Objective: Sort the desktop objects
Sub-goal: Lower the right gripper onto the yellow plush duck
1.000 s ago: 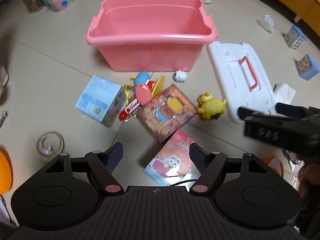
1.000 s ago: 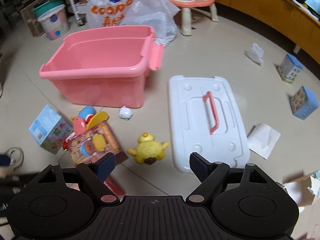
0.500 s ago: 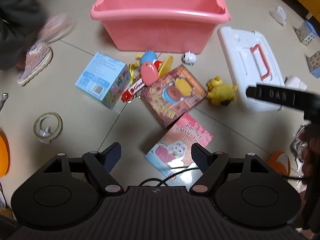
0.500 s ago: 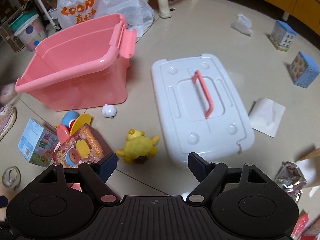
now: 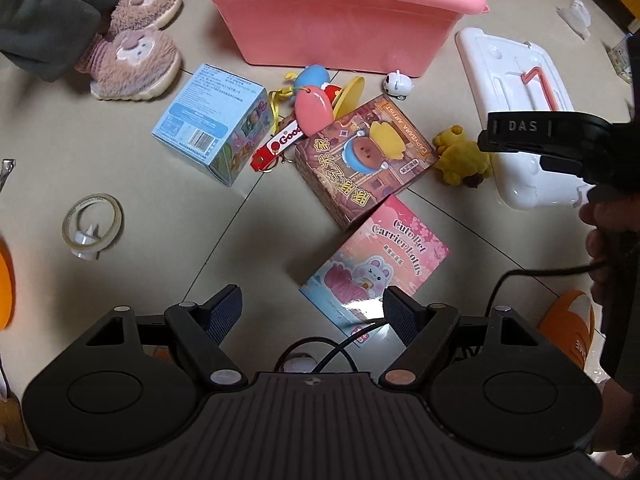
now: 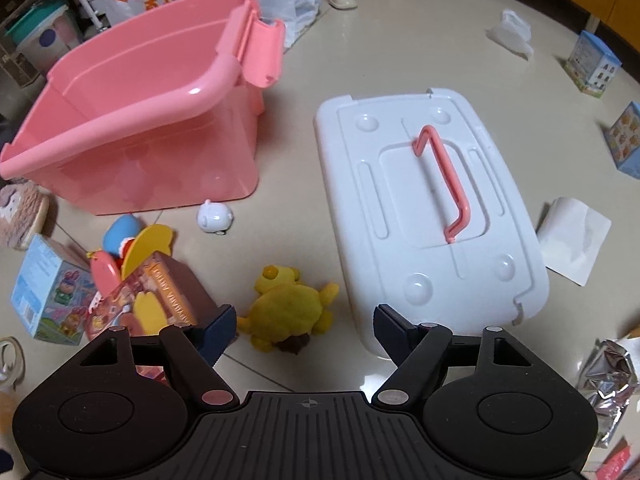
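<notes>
Reaching for pickups: left tool (image 5: 312, 308) hangs wide and empty over the pink box (image 5: 376, 264) on the floor; right tool (image 6: 304, 322), closing, empty, nears the yellow plush (image 6: 290, 314). Next comes gripping, then the pink bin (image 6: 132, 120).

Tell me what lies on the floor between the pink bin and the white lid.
Nothing: in the right wrist view, the stretch between the pink bin and the white lid is bare floor; the small white toy sits nearer the bin's front.
</notes>
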`<control>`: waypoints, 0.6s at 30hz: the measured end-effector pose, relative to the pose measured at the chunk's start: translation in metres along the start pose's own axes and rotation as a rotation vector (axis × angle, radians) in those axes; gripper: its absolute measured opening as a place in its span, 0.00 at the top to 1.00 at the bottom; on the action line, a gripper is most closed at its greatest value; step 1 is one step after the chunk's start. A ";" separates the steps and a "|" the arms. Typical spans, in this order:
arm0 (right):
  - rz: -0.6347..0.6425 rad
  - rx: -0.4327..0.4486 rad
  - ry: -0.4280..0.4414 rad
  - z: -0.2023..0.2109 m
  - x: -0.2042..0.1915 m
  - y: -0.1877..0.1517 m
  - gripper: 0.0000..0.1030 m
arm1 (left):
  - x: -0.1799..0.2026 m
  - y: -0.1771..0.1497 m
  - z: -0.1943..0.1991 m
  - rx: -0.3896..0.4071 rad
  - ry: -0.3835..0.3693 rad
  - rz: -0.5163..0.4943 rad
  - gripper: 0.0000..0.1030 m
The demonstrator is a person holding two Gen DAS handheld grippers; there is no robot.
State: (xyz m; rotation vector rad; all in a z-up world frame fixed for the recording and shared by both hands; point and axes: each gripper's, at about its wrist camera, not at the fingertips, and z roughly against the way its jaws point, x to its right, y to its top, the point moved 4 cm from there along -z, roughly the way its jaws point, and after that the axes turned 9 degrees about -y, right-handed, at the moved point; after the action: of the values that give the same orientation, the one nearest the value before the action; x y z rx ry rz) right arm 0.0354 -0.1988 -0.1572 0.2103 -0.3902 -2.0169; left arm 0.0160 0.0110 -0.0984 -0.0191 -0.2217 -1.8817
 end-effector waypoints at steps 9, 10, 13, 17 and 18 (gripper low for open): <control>0.059 -0.021 -0.011 -0.022 -0.010 -0.001 0.29 | 0.006 0.000 -0.013 -0.040 -0.009 -0.003 0.22; 0.069 -0.020 -0.016 -0.024 -0.012 -0.001 0.29 | 0.007 -0.001 -0.015 -0.044 -0.011 -0.003 0.22; 0.075 -0.025 -0.029 -0.032 -0.013 0.000 0.29 | 0.009 -0.002 -0.018 -0.051 -0.011 -0.004 0.22; 0.052 -0.048 -0.030 -0.044 -0.013 0.001 0.29 | 0.010 -0.005 -0.025 -0.071 -0.009 -0.002 0.22; 0.051 -0.051 -0.032 -0.046 -0.014 0.001 0.29 | 0.010 -0.006 -0.027 -0.079 -0.008 0.000 0.22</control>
State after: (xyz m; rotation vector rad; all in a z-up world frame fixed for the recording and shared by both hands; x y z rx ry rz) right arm 0.0575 -0.1952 -0.2003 0.1354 -0.3603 -1.9792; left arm 0.0102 -0.0006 -0.1245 -0.0801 -0.1526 -1.8901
